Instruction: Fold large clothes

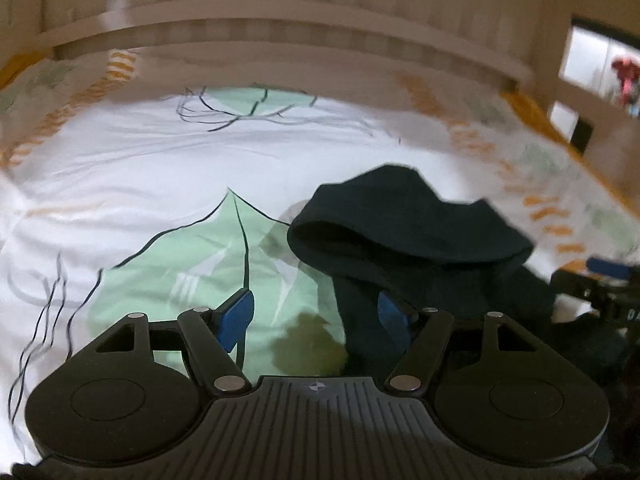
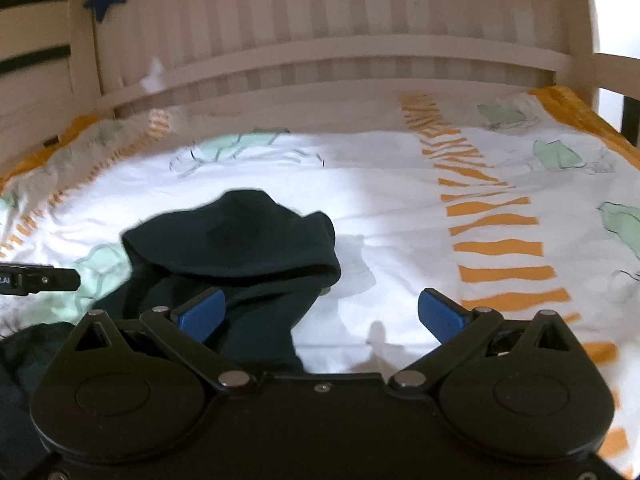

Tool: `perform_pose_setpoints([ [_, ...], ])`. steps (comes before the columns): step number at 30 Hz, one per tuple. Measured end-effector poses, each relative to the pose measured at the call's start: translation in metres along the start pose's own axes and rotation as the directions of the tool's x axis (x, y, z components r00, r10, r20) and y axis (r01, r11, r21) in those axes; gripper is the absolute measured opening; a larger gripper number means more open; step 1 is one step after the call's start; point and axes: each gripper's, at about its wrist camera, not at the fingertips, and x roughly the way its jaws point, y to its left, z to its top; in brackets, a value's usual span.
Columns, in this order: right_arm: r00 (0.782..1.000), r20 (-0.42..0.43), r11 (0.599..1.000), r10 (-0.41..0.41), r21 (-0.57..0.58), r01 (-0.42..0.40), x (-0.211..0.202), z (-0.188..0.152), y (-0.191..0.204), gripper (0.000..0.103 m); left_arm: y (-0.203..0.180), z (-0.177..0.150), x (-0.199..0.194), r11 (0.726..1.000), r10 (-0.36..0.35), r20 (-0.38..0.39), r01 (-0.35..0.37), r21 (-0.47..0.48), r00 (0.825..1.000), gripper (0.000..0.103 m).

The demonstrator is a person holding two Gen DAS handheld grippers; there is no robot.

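Left hand-held gripper [image 1: 316, 314] tilted down, jaws apart; dark garment [image 1: 408, 232] alongside

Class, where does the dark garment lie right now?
The dark garment lies bunched on the patterned bedsheet, left of centre in the right wrist view, right of centre in the left wrist view.

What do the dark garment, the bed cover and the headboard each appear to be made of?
Dark garment: soft matt knit, probably fleece or jersey; it slumps in thick rounded folds. Bed cover: thin printed woven cloth, likely cotton; fine creases. Headboard: pale painted wood, judging by its slats and rail.
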Motion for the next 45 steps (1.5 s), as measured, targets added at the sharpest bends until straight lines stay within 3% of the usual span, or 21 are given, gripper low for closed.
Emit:
perform_pose_setpoints([
  [4, 1.0, -0.016, 0.999, -0.014, -0.05, 0.014, 0.024, 0.0, 0.0, 0.102, -0.003, 0.005, 0.025, 0.998, 0.028, -0.011, -0.027, 0.06, 1.0, 0.067],
  [12, 0.998, -0.045, 0.995, -0.031, -0.094, 0.027, 0.056, 0.007, -0.002, 0.102, 0.004, 0.023, 0.054, 0.997, 0.051, 0.006, -0.051, 0.065, 0.999, 0.067],
  [17, 0.995, -0.05, 0.993, -0.086, -0.08, 0.082, 0.072, 0.016, -0.01, 0.102, -0.004, 0.031, 0.067, 0.99, 0.06, 0.023, -0.062, 0.127, 0.998, 0.067],
  [22, 0.978, 0.016, 0.978, -0.208, -0.013, 0.208, 0.077, 0.035, -0.03, 0.102, -0.018, 0.03, 0.074, 0.983, 0.018, 0.03, -0.023, 0.18, 0.999, 0.067],
  [28, 0.983, -0.045, 0.983, -0.181, -0.026, 0.18, 0.089, 0.032, -0.033, 0.102, -0.029, 0.027, 0.089, 0.97, 0.054, 0.029, -0.06, 0.237, 0.998, 0.068],
  [30, 0.985, -0.063, 0.986, -0.163, -0.049, 0.16, 0.094, 0.03, -0.031, 0.102, -0.028, 0.032, 0.09, 0.962, 0.132, 0.057, -0.141, 0.235, 0.99, 0.069],
  [32, 0.984, -0.063, 0.984, -0.167, -0.064, 0.163, 0.094, 0.032, -0.03, 0.102, -0.021, 0.038, 0.083, 0.944, 0.256, 0.115, -0.274, 0.184, 0.96, 0.069],
  [33, 0.984, -0.06, 0.984, -0.169, -0.069, 0.165, 0.095, 0.033, -0.028, 0.102, -0.015, 0.042, 0.077, 0.941, 0.287, 0.134, -0.305, 0.145, 0.949, 0.069],
  [36, 0.987, -0.026, 0.984, -0.16, -0.084, 0.158, 0.088, 0.041, -0.022, 0.102, 0.002, 0.047, 0.053, 0.957, 0.267, 0.181, -0.282, 0.065, 0.946, 0.069],
  [39, 0.991, 0.075, 0.991, -0.109, -0.074, 0.114, 0.07, 0.051, -0.015, 0.102, 0.002, 0.041, 0.025, 0.947, 0.264, 0.276, -0.302, 0.108, 0.924, 0.069],
  [42, 0.977, 0.205, 0.995, -0.049, -0.075, 0.066, 0.051, 0.057, -0.011, 0.102, 0.004, 0.032, 0.011, 0.94, 0.245, 0.361, -0.312, 0.139, 0.9, 0.069],
  [43, 0.974, 0.22, 0.994, -0.049, -0.089, 0.07, 0.052, 0.057, -0.01, 0.102, 0.003, 0.034, 0.018, 0.936, 0.246, 0.346, -0.314, 0.158, 0.906, 0.069],
  [45, 0.983, 0.166, 0.992, -0.074, -0.093, 0.09, 0.067, 0.057, -0.014, 0.102, 0.008, 0.035, 0.038, 0.932, 0.256, 0.249, -0.307, 0.193, 0.934, 0.069],
])
